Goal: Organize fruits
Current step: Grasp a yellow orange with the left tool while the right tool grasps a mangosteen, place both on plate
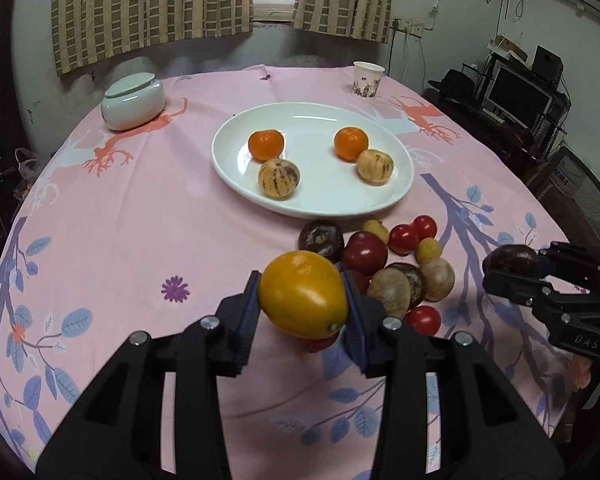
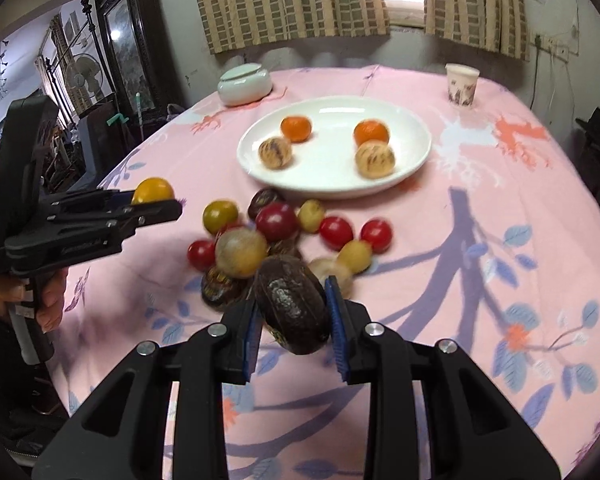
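My left gripper (image 1: 303,304) is shut on a yellow-orange fruit (image 1: 303,294), held above the pink cloth; the same gripper (image 2: 156,200) and fruit (image 2: 153,190) show at the left of the right wrist view. A dark brown fruit (image 2: 291,307) is clamped in my right gripper (image 2: 292,312), which also shows at the right edge as gripper (image 1: 508,270) with its fruit (image 1: 511,261). A pile of small fruits (image 1: 384,264) lies below the white plate (image 1: 316,204). The plate holds two oranges (image 1: 265,145) and two striped pale fruits (image 1: 279,179).
A pale green lidded jar (image 1: 133,100) stands at the back left and a paper cup (image 1: 367,79) at the back right. Curtains and a window lie behind the table. A person's hand (image 2: 46,300) holds the left gripper's handle. Shelves with a monitor (image 1: 520,94) stand at the right.
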`<state>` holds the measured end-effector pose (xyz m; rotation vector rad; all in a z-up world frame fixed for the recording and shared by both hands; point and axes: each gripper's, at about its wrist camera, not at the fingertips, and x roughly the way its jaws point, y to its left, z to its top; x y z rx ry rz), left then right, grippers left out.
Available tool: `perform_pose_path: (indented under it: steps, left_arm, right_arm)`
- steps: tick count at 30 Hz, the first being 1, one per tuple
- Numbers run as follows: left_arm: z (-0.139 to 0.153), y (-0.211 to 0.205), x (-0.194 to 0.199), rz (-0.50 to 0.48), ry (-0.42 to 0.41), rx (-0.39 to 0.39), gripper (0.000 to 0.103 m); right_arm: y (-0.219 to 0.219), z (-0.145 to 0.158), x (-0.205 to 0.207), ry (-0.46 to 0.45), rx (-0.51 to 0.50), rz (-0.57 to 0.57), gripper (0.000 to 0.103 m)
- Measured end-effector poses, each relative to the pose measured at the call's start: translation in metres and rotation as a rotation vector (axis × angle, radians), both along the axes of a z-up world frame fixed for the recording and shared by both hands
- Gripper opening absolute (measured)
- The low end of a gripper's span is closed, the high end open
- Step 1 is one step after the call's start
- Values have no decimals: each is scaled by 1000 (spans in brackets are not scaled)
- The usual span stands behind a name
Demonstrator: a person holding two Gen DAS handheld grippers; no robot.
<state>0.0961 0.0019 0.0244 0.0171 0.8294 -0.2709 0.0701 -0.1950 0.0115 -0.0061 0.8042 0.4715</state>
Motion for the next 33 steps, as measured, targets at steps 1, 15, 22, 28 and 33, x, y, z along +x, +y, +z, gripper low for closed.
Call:
perform_pose_path:
  steps: [1,15,22,28,33]
  left_arm:
    - [3,-2,4,-3,-4,4,40]
    - [0,-20,127,80,39,-21,40]
    - [-13,-4,171,159,66,6,40]
    - [-34,-5,190,169,129,14,43]
    - [-16,-1,175,218,85,6,73]
  right_arm:
    - [-1,5,6,-13,-5,-7,30]
    - [33,4,130,-20,-60,10,30]
    - [53,-31,178,70,-68,16,30]
    - [63,-36,185,67,-93,25,31]
    - [51,-18,168,36,-58,23,32]
